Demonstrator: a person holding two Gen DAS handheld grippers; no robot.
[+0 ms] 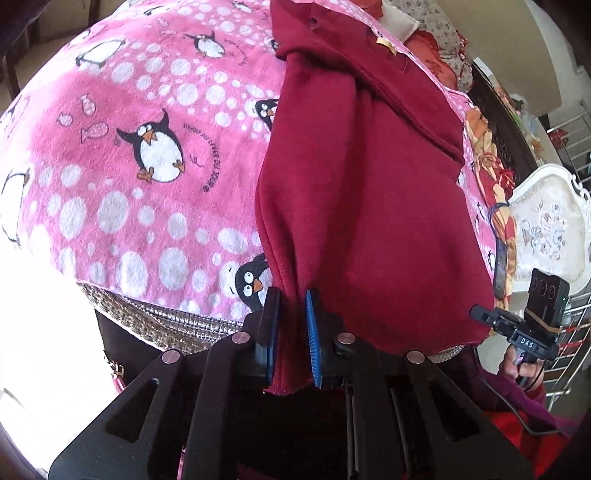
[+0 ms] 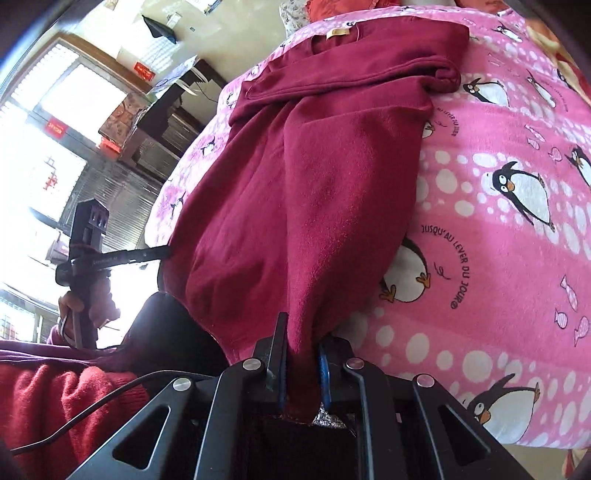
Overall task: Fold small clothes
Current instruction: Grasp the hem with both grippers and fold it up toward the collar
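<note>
A dark red sweater (image 1: pixel 369 184) lies lengthwise on a pink penguin blanket (image 1: pixel 129 147), collar and tan label at the far end, sleeves folded across the chest. My left gripper (image 1: pixel 291 332) is shut on the sweater's near hem at its left corner. My right gripper (image 2: pixel 301 365) is shut on the near hem at the right corner of the sweater (image 2: pixel 314 184), which lies on the blanket (image 2: pixel 498 221). The hem is lifted at the bed's near edge. The other gripper shows at the side of each view, the right one in the left wrist view (image 1: pixel 480 314) and the left one in the right wrist view (image 2: pixel 162 253).
The bed's near edge shows a woven mat (image 1: pixel 166 321) under the blanket. A white ornate headboard (image 1: pixel 554 225) and metal railing stand to the right. A window and shelves (image 2: pixel 74 129) are to the left. Floral pillows (image 1: pixel 439 33) lie at the far end.
</note>
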